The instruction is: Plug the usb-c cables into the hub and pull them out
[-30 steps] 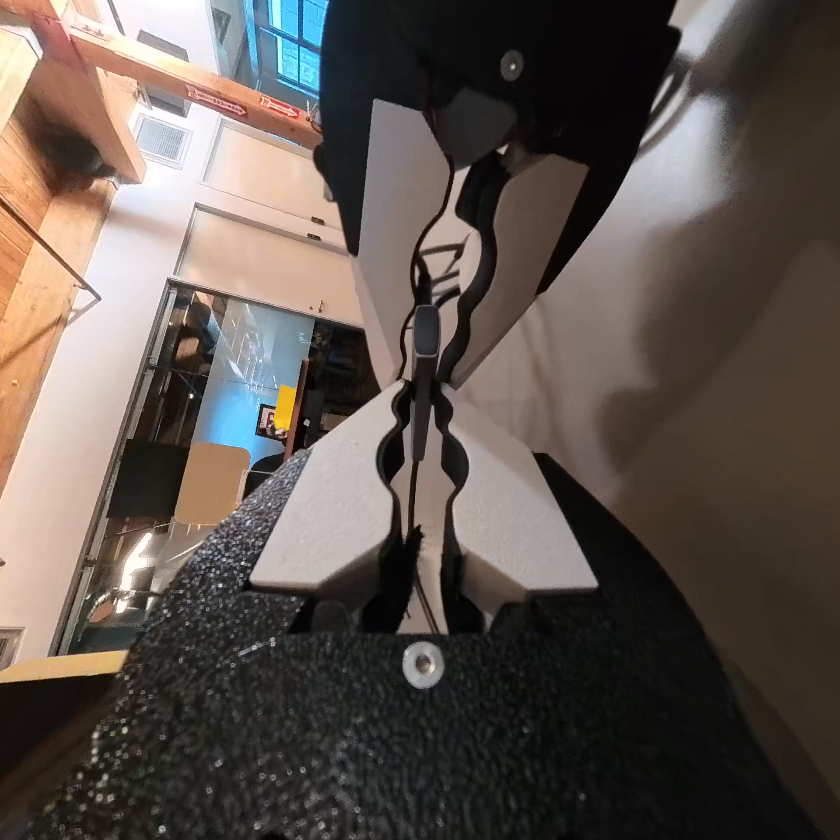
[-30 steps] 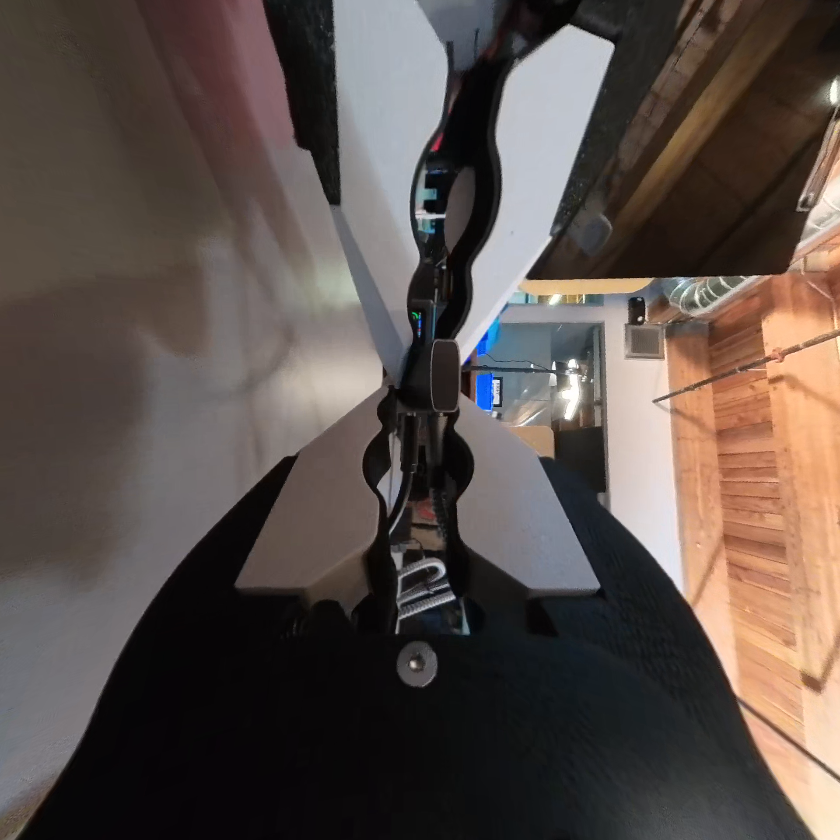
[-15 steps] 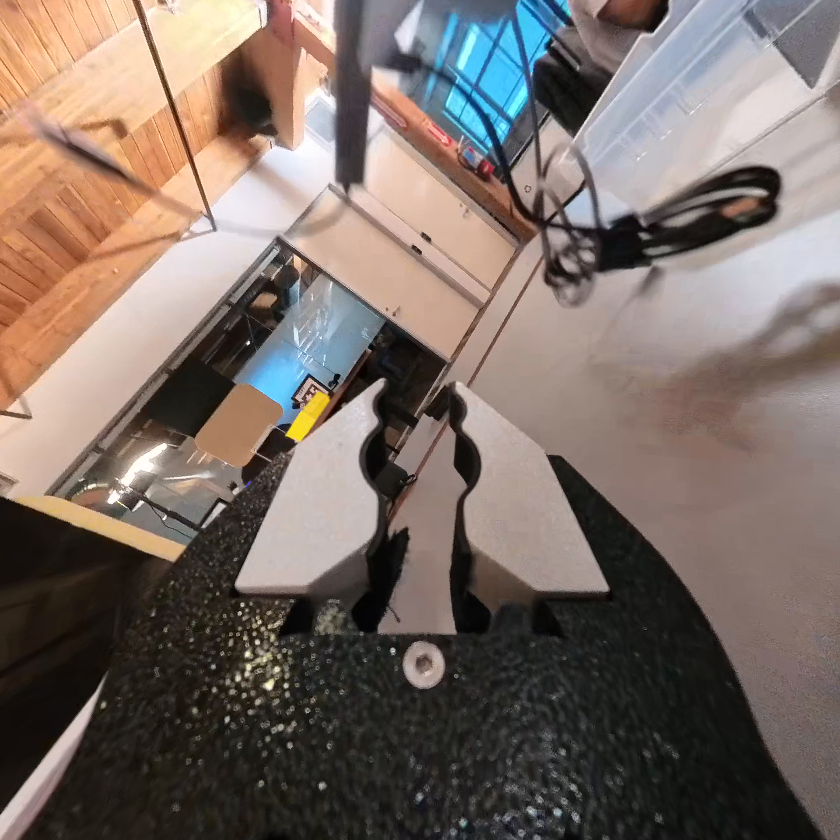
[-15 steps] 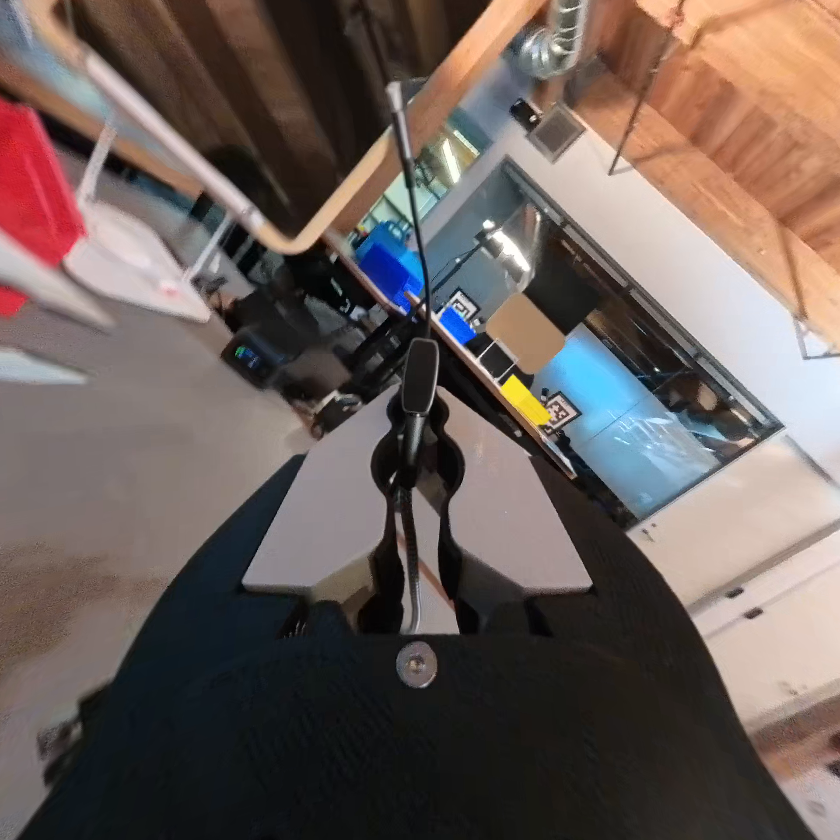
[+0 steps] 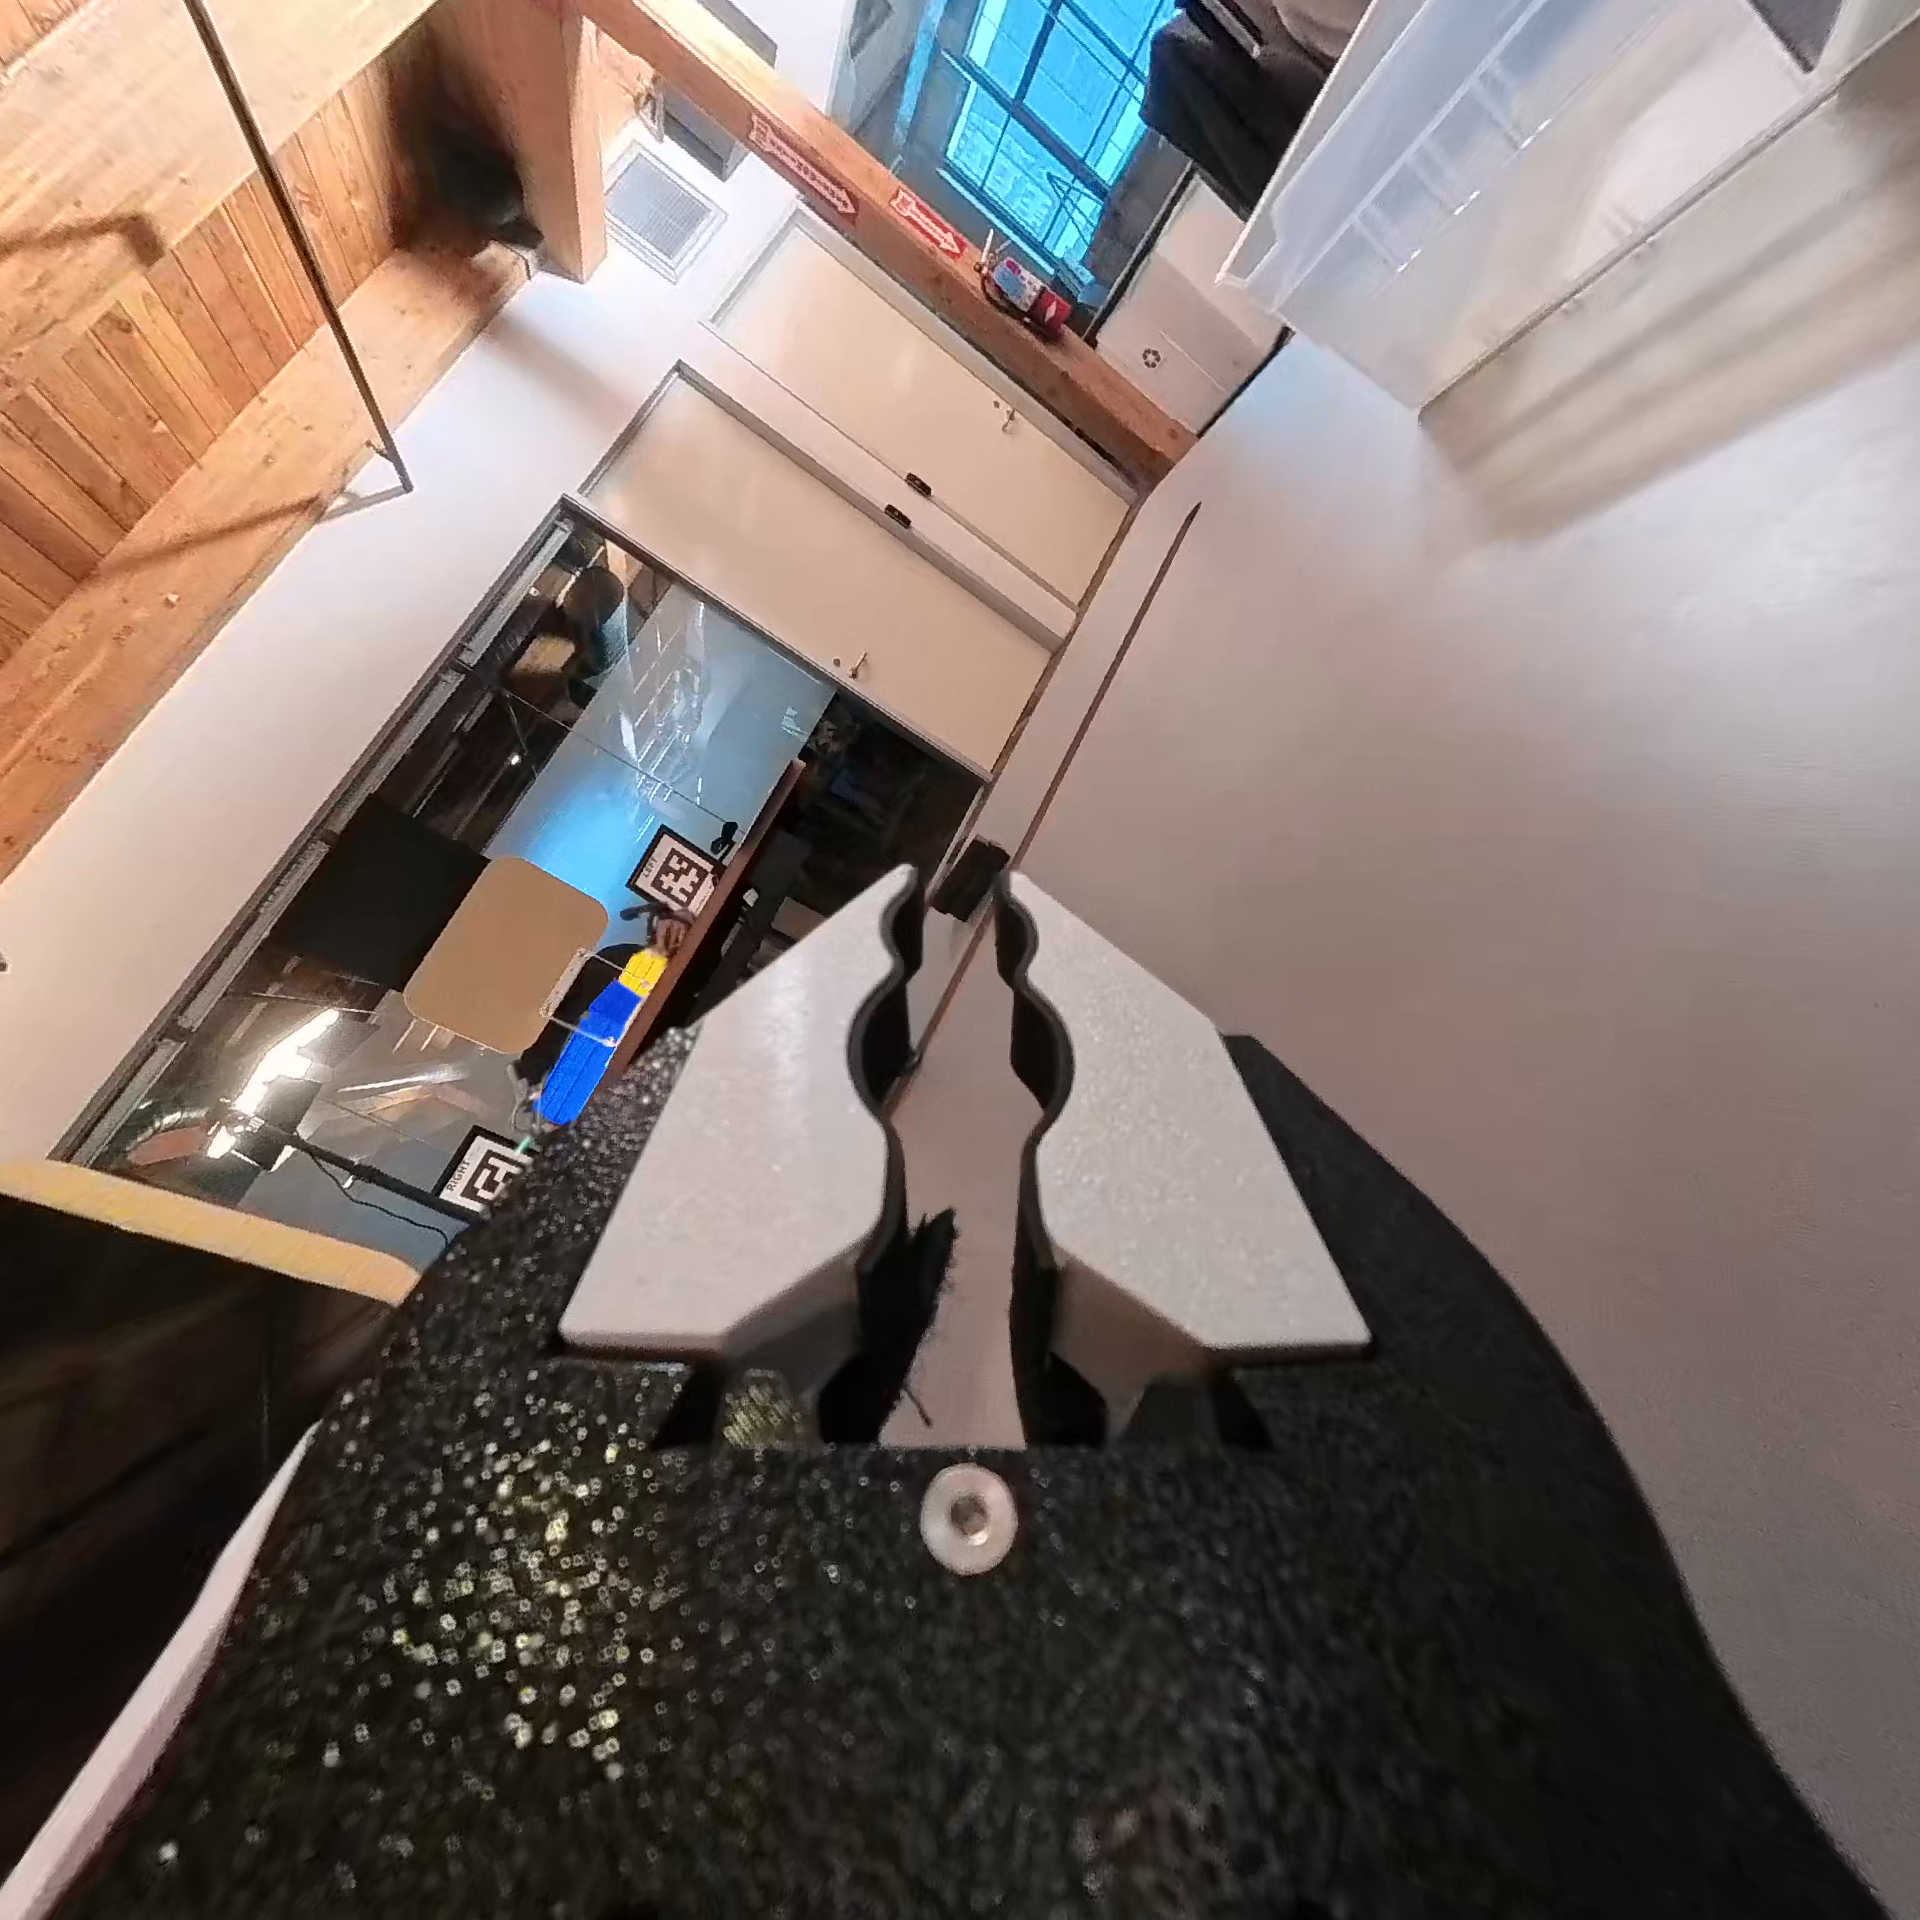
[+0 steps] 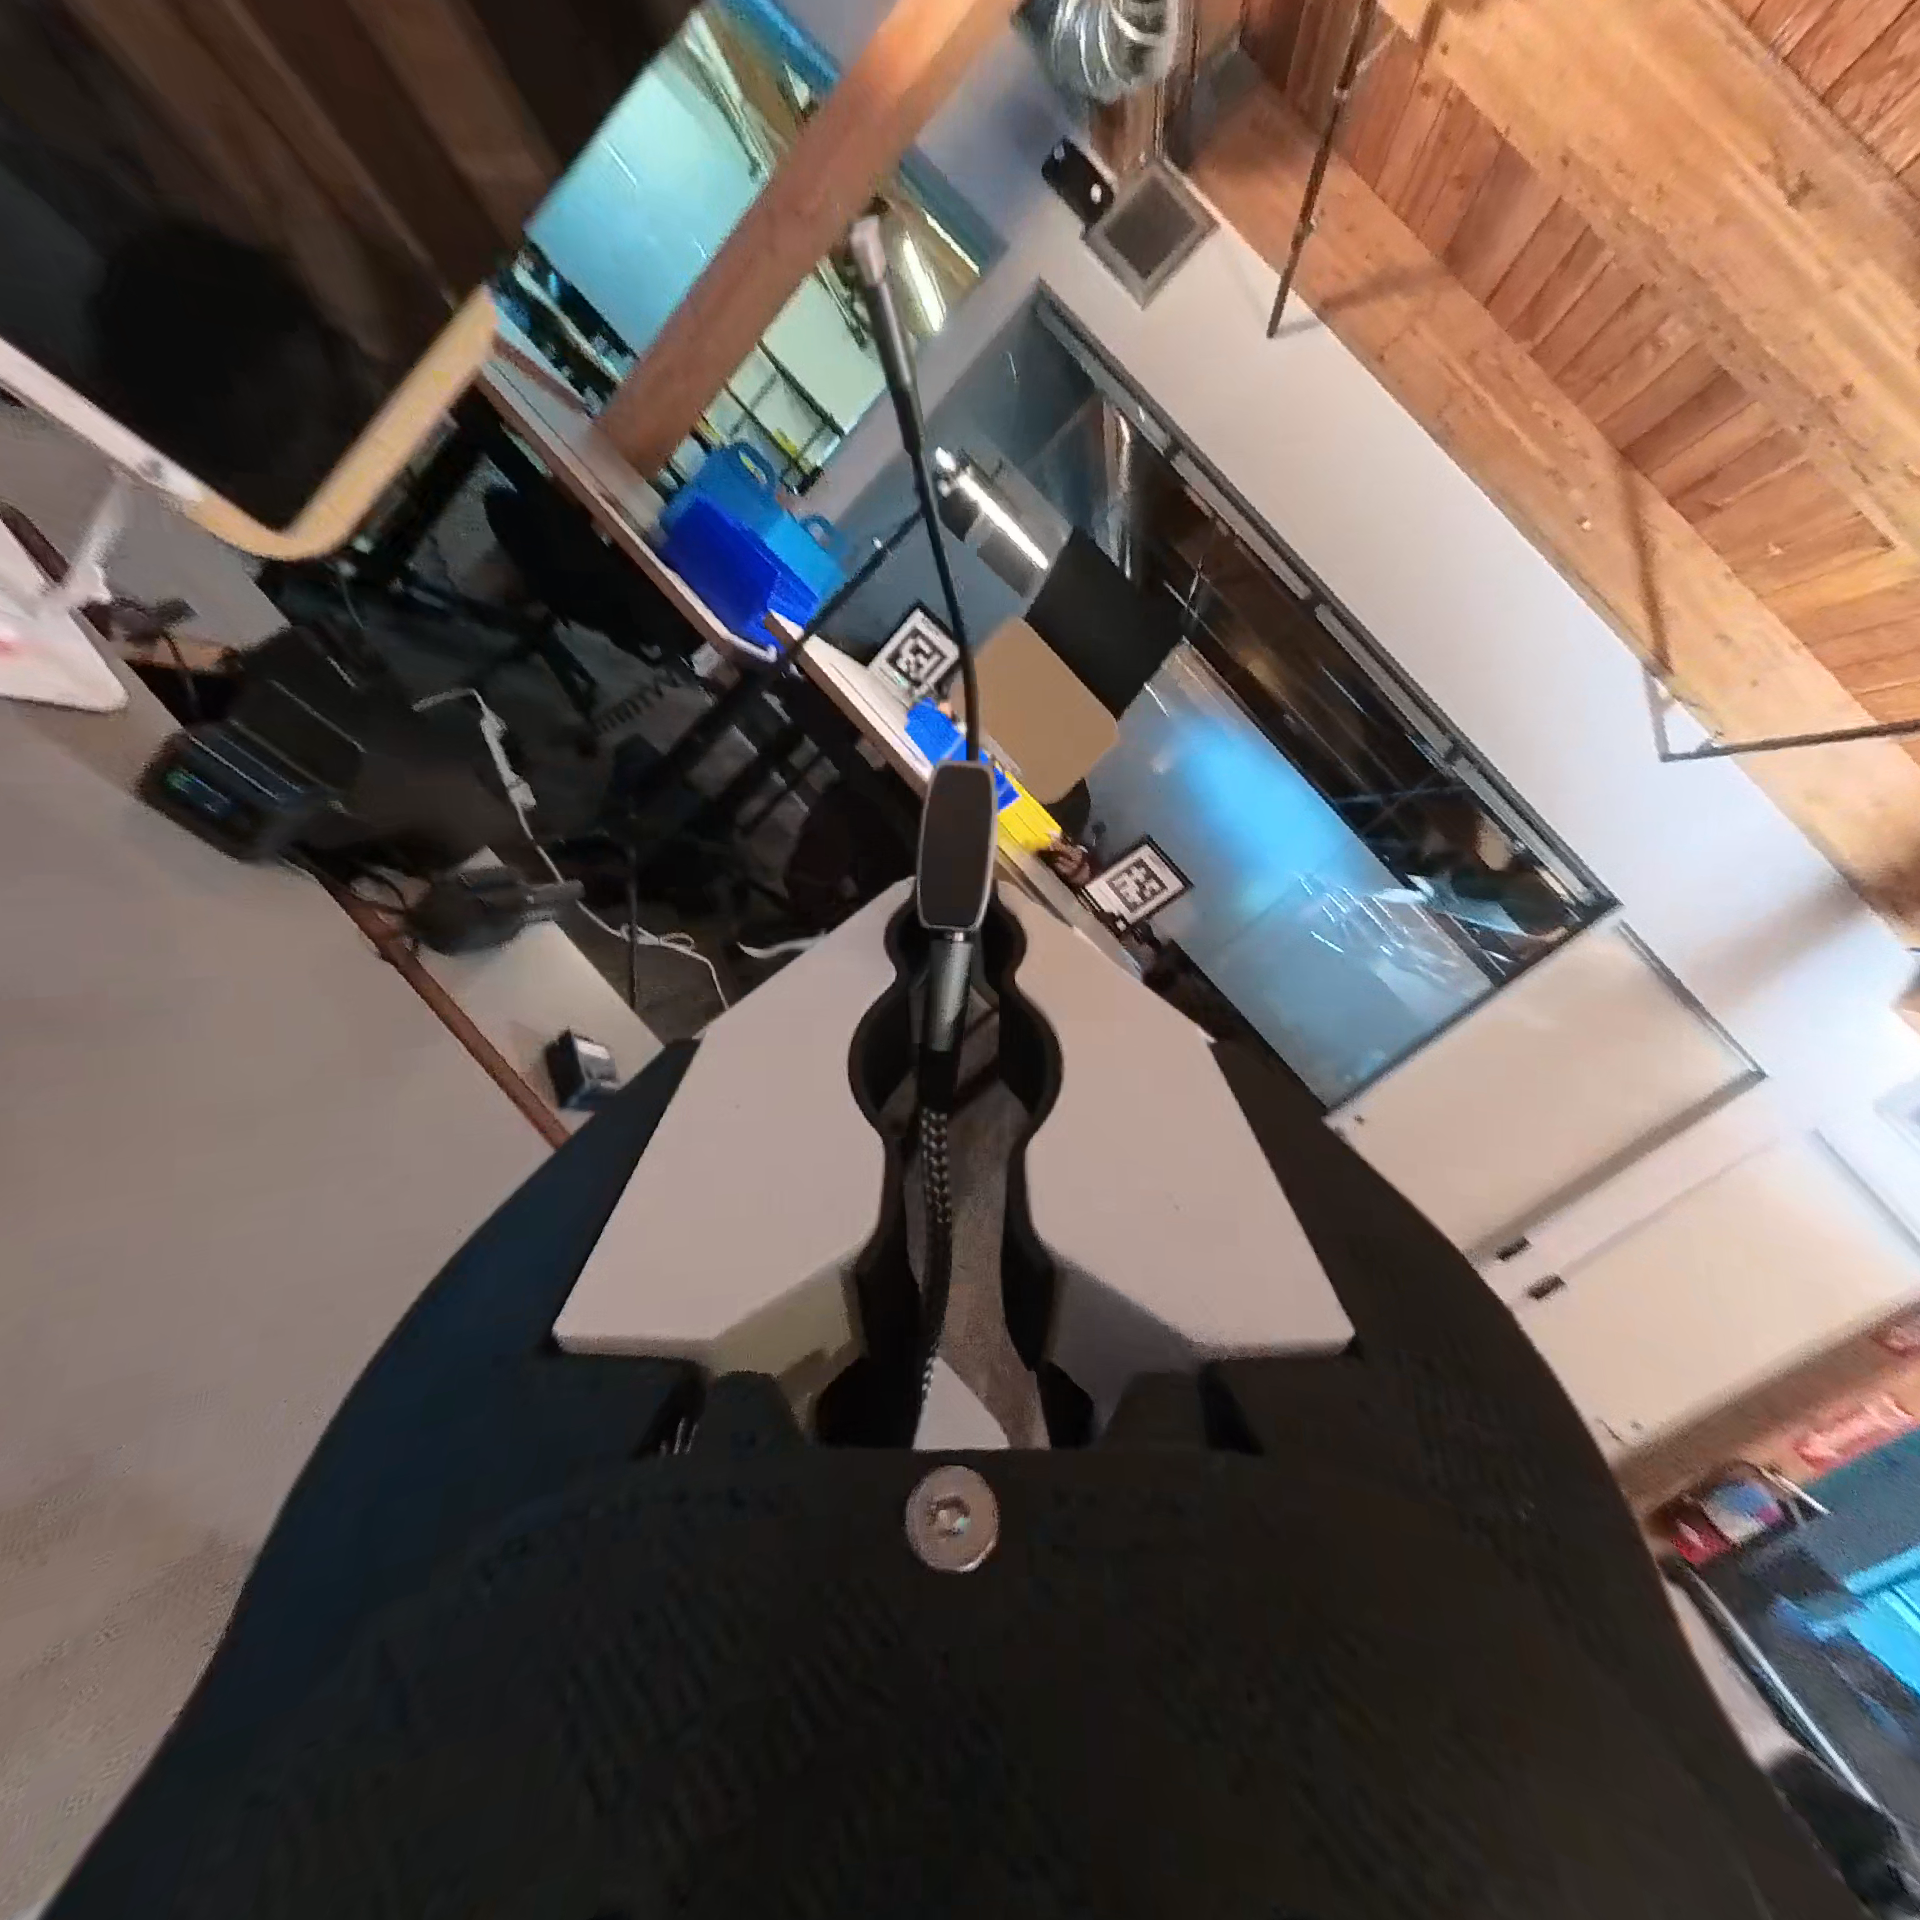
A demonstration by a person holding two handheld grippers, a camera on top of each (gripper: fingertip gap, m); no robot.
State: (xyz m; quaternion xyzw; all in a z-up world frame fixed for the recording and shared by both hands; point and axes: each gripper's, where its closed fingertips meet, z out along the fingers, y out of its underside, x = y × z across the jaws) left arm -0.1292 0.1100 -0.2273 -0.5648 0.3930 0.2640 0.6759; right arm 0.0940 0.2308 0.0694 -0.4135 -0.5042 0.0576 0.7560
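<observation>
— Starting big: pale worktop (image 5: 1507,935) filling the right of the left wrist view, clear plastic bin (image 5: 1558,187) standing at its far end.

— Lying pale at the left of the right wrist view too, worktop edge (image 6: 436,997) running diagonally.

— Left gripper (image 5: 956,914) next: jaws standing slightly apart, gripping nothing, bare worktop showing through the gap.

— Right gripper (image 6: 954,920): jaws clamping the dark hub (image 6: 954,847), pressing it near the tips.

— Hub sticking up past the fingertips (thin black lead (image 6: 920,457) rising from its top).

— Braided cable (image 6: 935,1174) trailing back between the fingers.
</observation>
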